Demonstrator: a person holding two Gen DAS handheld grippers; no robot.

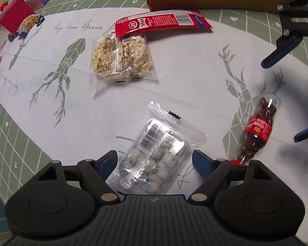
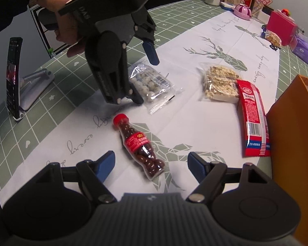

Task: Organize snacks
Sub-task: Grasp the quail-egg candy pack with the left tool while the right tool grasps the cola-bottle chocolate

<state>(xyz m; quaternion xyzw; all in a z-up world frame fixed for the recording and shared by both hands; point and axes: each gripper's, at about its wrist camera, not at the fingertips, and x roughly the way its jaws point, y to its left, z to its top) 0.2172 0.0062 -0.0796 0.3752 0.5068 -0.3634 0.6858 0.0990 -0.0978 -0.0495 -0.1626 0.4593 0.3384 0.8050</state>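
My left gripper (image 1: pixel 155 164) is open, its jaws on either side of a clear bag of pale round candies (image 1: pixel 156 160); the right wrist view shows the gripper (image 2: pixel 146 75) over that bag (image 2: pixel 152 84). My right gripper (image 2: pixel 151 165) is open around the base of a small cola-shaped bottle of brown candies (image 2: pixel 140 145) lying on the cloth; the bottle also shows in the left wrist view (image 1: pixel 256 131). A bag of white puffed snacks (image 1: pixel 121 59) and a red wrapper (image 1: pixel 162 22) lie further off. An orange paper bag (image 2: pixel 295 139) stands at right.
A white deer-print cloth (image 1: pixel 174 86) covers a green grid mat (image 1: pixel 14 139). A red box (image 2: pixel 281 27), a purple pack (image 2: pixel 305 48), bottles and small items crowd the far end. A phone on a stand (image 2: pixel 14 75) sits at left.
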